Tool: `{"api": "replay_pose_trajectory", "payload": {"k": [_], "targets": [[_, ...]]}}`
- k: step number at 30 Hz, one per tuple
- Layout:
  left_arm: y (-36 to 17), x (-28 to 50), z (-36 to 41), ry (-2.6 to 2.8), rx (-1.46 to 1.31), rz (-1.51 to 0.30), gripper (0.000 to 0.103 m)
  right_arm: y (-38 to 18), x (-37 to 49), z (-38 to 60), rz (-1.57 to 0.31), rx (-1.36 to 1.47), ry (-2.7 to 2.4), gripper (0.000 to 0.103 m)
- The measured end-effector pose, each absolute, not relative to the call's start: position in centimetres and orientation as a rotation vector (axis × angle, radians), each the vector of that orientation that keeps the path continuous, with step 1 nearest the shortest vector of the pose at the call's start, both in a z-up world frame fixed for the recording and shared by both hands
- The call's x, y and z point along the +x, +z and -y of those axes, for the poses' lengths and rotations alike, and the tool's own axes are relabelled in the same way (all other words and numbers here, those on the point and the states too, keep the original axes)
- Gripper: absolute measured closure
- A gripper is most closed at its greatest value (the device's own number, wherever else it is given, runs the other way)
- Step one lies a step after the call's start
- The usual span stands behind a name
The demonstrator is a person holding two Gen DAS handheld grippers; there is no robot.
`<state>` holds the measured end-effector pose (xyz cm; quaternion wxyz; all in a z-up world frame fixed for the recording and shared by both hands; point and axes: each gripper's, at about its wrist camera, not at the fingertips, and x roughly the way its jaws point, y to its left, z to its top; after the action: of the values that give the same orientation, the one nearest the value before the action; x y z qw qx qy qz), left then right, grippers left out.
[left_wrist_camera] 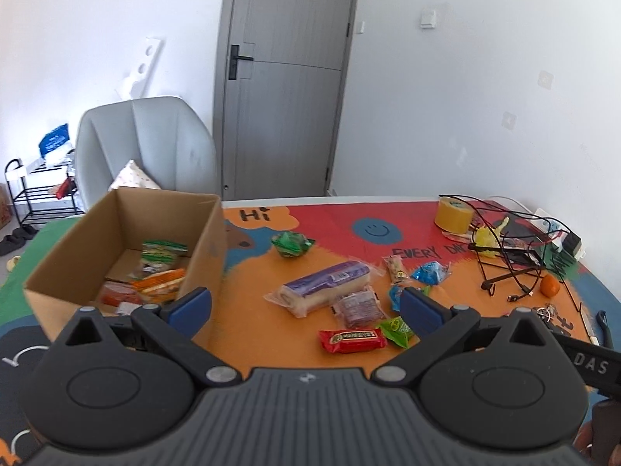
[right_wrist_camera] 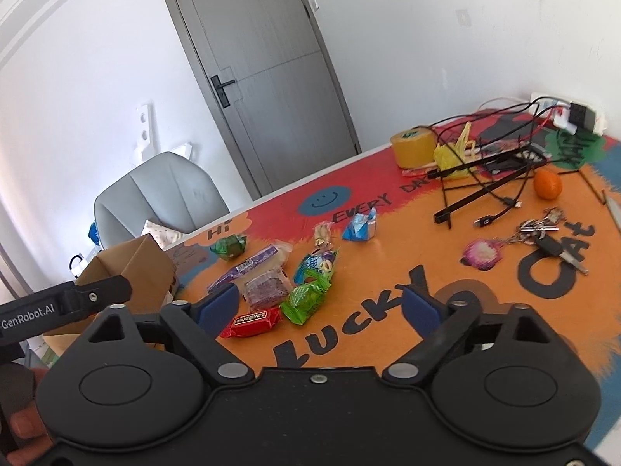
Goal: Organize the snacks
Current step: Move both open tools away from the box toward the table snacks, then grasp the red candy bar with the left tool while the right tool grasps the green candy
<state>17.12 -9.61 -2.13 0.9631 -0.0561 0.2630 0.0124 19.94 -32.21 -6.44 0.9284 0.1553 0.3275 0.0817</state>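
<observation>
Nearest the lens in the right wrist view: right gripper (right_wrist_camera: 316,305), blue pads spread wide, nothing between them, pointing down at the orange mat (right_wrist_camera: 407,240). Just ahead of its left pad, low and left of centre: red bar (right_wrist_camera: 252,322), long axis running left to right with a slight upward tilt to the right, so roughly across the line of the fingers. Touching or nearly touching on its right: green candy pack (right_wrist_camera: 304,297). Behind both: dark purple packet (right_wrist_camera: 268,285), then long purple roll cake (right_wrist_camera: 250,266) lying diagonally toward the upper right.

Same in the left wrist view: left gripper (left_wrist_camera: 304,306), pads likewise apart and empty. Red bar (left_wrist_camera: 352,340) low and right of centre, inside the span of the pads but nearer the right one. Cardboard box (left_wrist_camera: 211,240) at middle left, open on top, several snacks already inside, its near right corner just beside the left pad.

Judgement: either hand within reach of the bar; the left closer to the box. Bare mat below and to the right of the bar, so room to come in from the near side; crowding only from the green pack. Cables (right_wrist_camera: 485,178), keys (right_wrist_camera: 543,233) and orange fruit (right_wrist_camera: 547,185) well apart at right, out of the way.
</observation>
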Motion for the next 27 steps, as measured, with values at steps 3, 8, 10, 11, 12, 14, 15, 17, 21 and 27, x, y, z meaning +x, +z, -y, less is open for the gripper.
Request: {"api": "replay_pose_trajectory", "payload": {"k": [3, 8, 10, 11, 12, 14, 15, 17, 21, 27], "targets": [[-3.0, 18.7, 9.7, 0.014, -0.112, -0.549, 0.003, -7.5, 21.4, 31.8, -0.694, 0.320, 0.177, 0.022], [-4.6, 21.1, 9.7, 0.010, -0.132, -0.570, 0.004, -9.3, 24.0, 31.2, -0.748, 0.319, 0.210, 0.029], [-5.3, 21.9, 9.7, 0.007, -0.139, -0.577, 0.005, -10.0, 24.7, 31.0, -0.756, 0.317, 0.220, 0.031], [-5.6, 22.2, 9.7, 0.004, -0.145, -0.582, 0.007, -10.3, 25.1, 30.9, -0.760, 0.316, 0.222, 0.032], [-5.9, 22.6, 9.7, 0.003, -0.152, -0.590, 0.008, -10.7, 25.4, 30.8, -0.765, 0.317, 0.222, 0.033], [-6.6, 23.2, 9.7, 0.002, -0.161, -0.606, 0.009, -11.3, 26.0, 30.6, -0.778, 0.318, 0.225, 0.036], [-6.8, 23.4, 9.7, 0.001, -0.161, -0.612, 0.010, -11.6, 26.3, 30.6, -0.787, 0.318, 0.228, 0.037], [-7.4, 23.9, 9.7, 0.003, -0.162, -0.621, 0.011, -12.2, 26.8, 30.5, -0.800, 0.323, 0.229, 0.041], [-8.2, 24.6, 9.6, -0.001, -0.177, -0.647, 0.016, -13.0, 27.6, 30.1, -0.816, 0.326, 0.239, 0.044], [-9.1, 25.4, 9.8, -0.017, -0.177, -0.659, 0.018, -14.0, 28.7, 29.5, -0.824, 0.336, 0.258, 0.044]]}}
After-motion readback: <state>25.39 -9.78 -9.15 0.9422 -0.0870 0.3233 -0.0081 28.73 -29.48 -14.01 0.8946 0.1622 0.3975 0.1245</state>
